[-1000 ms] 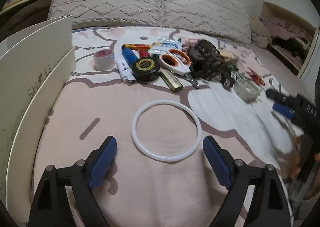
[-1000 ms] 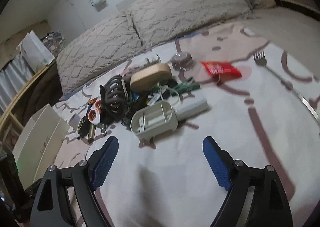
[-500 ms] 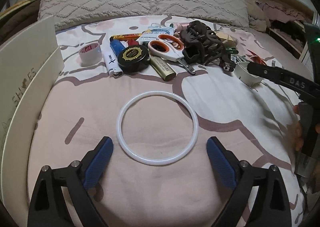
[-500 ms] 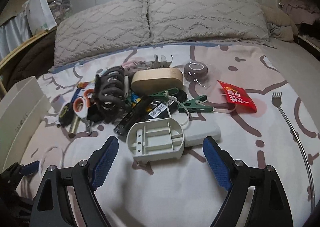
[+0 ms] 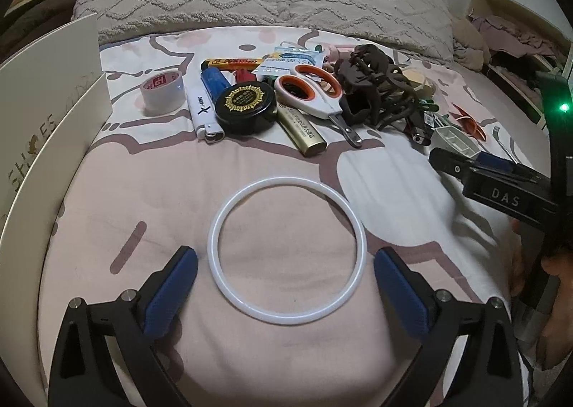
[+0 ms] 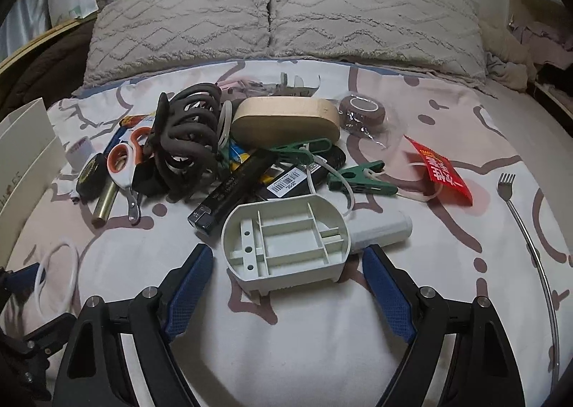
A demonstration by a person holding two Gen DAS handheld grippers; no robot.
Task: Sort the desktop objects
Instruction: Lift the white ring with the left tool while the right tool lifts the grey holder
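Most of the sorting looked undone: the heap of small things lay bunched mid-bed, scissors, lighter, black tin, tape, hair claw and clips touching or overlapping. Only the white ring lay apart on the sheet, nearer than the heap. The left gripper stood wide open just short of the ring, holding nothing. The right gripper was closing, the white tray between its pads, which did not yet press on it. The white box stood at the left edge; whether anything was in it I could not tell
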